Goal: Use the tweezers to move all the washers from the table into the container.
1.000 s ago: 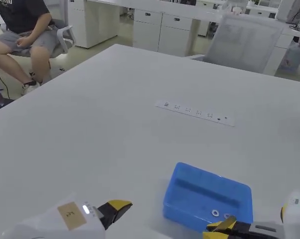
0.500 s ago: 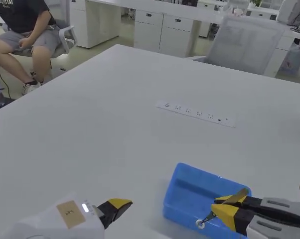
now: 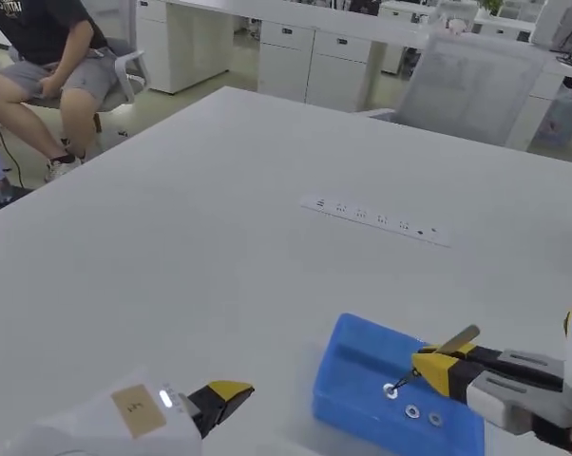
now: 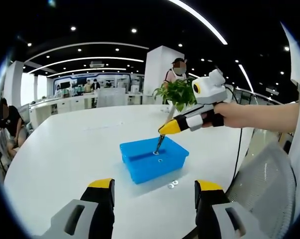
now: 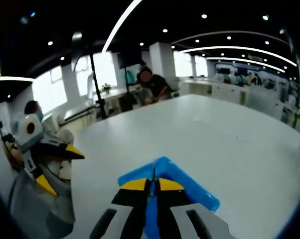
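Right gripper (image 3: 429, 366): jaws pressed together on the tweezers (image 3: 405, 379), clearest in the right gripper view, where the two yellow tips sit tight on either side of the shaft. The tweezer tip points down into the blue container (image 3: 330, 385) with a washer (image 3: 390, 390) right at the point. I can't tell whether it's still pinched or already resting on the floor of the container.

Change over the last second: the gripper came up from the near edge of the table (image 3: 219, 237). Half a second ago the tip, with the washer, was at the container's near wall. Now it's over the wall and well inside. So I read this as the end of the carry, with only the release left to do.

Two other washers (image 3: 412, 412) already lie flat in the container, just beside the tip, same spot as a second ago. This one would make three.

Left gripper (image 4: 154, 185): jaws spread, holding nothing, hanging low over the table short of the container. Hasn't shifted.

Not finished: the left gripper view shows two more washers on the table (image 4: 172, 185), touching or nearly so, just outside the container's near wall. By my judgement that means at least two more trips. They're thin, flat and close together, so picking up one alone will be fiddly.
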Demonstrator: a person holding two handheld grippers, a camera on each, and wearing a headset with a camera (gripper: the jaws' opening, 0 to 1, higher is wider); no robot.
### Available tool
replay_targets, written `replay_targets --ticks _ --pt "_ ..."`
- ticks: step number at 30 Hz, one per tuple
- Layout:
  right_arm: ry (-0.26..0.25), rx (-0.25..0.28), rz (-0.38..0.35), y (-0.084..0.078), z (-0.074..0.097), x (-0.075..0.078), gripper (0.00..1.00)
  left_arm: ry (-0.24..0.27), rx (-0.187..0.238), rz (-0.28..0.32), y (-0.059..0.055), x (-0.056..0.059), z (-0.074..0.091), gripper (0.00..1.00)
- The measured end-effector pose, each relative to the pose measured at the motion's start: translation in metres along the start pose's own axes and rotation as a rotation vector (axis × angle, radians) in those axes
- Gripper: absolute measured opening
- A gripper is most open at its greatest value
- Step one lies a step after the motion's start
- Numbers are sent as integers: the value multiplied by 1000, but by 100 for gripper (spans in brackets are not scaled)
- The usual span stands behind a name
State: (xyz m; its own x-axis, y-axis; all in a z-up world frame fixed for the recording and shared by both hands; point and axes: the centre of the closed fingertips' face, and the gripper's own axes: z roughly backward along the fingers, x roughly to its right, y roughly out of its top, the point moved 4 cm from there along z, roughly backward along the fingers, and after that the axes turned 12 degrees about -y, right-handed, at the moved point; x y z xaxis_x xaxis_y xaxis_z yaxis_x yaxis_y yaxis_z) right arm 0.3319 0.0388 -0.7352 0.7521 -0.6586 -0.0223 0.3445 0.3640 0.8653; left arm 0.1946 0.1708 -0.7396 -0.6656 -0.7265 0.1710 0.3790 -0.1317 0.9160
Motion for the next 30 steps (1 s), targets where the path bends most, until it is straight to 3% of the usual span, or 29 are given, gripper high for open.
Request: replay_targets --ticks 14,30 --pt "-40 -87 49 -24 -25 11 2 -3 -10 -2 -1 0 -1 64" --pt "-43 -128 111 -30 -37 11 3 4 -14 -2 -2 -1 0 63"
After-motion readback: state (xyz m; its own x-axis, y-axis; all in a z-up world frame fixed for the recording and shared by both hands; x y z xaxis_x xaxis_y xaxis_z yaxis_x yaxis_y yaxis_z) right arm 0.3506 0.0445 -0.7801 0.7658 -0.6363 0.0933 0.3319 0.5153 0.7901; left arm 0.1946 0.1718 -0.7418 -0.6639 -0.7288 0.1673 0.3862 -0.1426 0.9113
